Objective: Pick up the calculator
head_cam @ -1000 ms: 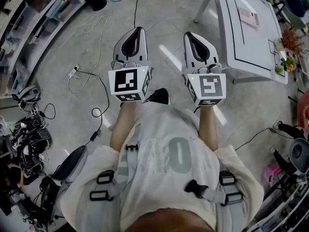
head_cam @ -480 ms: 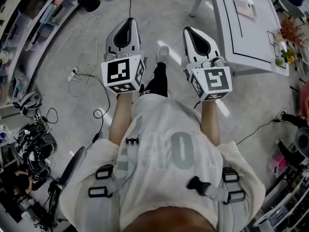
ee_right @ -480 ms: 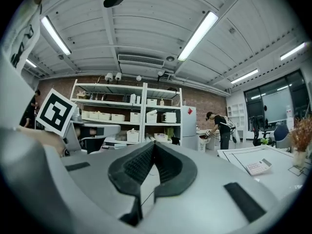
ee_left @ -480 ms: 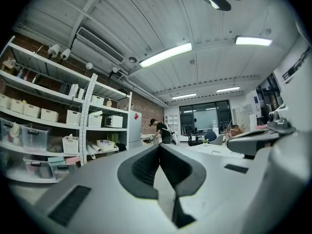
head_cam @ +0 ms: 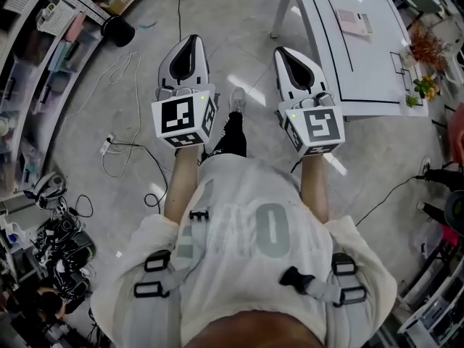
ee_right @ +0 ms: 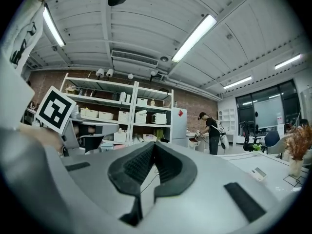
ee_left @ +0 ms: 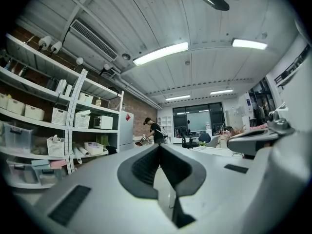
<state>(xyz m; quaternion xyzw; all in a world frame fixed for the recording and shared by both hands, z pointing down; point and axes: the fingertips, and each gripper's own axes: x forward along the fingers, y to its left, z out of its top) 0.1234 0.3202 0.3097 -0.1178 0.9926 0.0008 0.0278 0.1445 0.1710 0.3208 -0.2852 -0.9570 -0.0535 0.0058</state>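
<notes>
The calculator (head_cam: pixel 355 22) is a small pale slab lying on the white table (head_cam: pixel 377 71) at the upper right of the head view. It also shows low at the right of the right gripper view as the calculator (ee_right: pixel 257 173). My left gripper (head_cam: pixel 190 42) and right gripper (head_cam: pixel 285 52) are held side by side in front of the person's body, pointing level over the floor, short of the table. In the left gripper view the left gripper (ee_left: pixel 159 147) has its jaws together with nothing between them. The right gripper (ee_right: pixel 154 144) is likewise shut and empty.
Cables (head_cam: pixel 123 147) trail over the concrete floor at left, near a black bin (head_cam: pixel 117 29) and storage shelves (head_cam: pixel 40 27). Gear is piled at the lower left (head_cam: pixel 61 238). Potted plants (head_cam: pixel 424 49) stand on the table's right end. A person (ee_right: pixel 212 133) stands far off.
The person has stepped forward, so the floor and the table have slid nearer in the head view. Both grippers travelled with the body and stayed shut and level.
</notes>
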